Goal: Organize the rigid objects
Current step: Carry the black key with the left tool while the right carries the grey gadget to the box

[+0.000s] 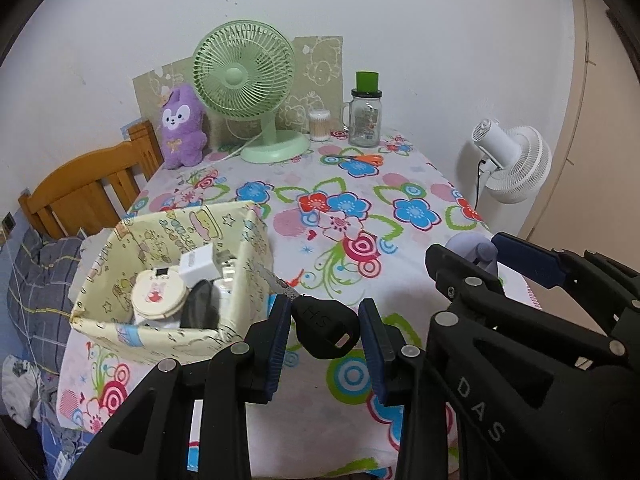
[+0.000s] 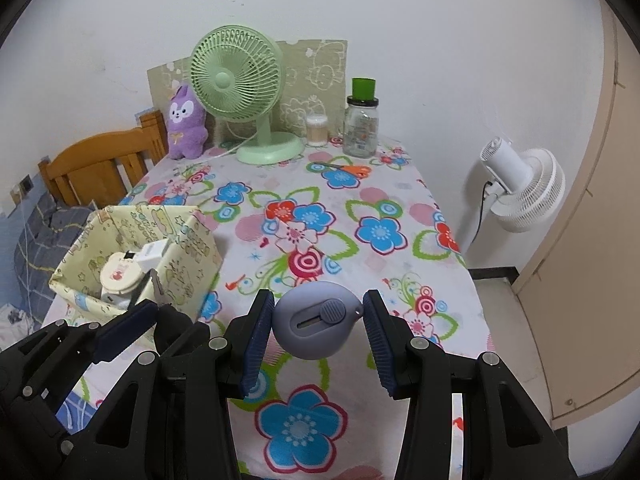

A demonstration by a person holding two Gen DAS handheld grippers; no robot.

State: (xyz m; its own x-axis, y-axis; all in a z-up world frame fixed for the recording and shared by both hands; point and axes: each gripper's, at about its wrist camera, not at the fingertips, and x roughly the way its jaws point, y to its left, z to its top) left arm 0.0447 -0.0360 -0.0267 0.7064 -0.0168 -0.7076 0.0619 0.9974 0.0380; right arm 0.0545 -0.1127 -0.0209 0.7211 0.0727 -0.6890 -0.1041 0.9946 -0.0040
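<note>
L gripper [image 1: 325, 322]: fingers clamped on the black head of a key [image 1: 326, 330], serrated metal blade sticking out fwd-left toward the box; key held clear above the worktop [image 1: 400, 208], near its front edge. R gripper [image 2: 319, 322]: fingers clamped on a round lilac pocket cutter [image 2: 314, 326] w/ slider on top, also off the cloth, near front edge, right of centre. The two grippers sit side by side, L just beside the box. Box [image 1: 248, 264]: pale yellow cartoon-print paper box, front-left corner of worktop, open top. Contents visible: round cream compact w/ rabbit print [image 1: 158, 294], white charger plug [image 1: 196, 266], a dark item and some white pieces below, not identifiable. Worktop cover: floral cloth, middle bare. Back edge, L to R: purple plush toy [image 1: 180, 128], green desk fan [image 1: 250, 88], cotton-swab tub [image 1: 320, 125], glass jar w/ green cap [image 1: 365, 114]; orange-handled scissors [image 1: 360, 159] lying just in front of the jar. Off worktop: white floor fan [image 1: 516, 160] at right, wooden headboard [image 1: 88, 180] and bedding at left. Progress, est.: well along. Several small rigid items already boxed, key and cutter both in hand and apparently bound for the box. Left to do, prob.: drop both in; scissors poss. next. Back-row items look like fixtures, not part of the sort, but can't be sure.
</note>
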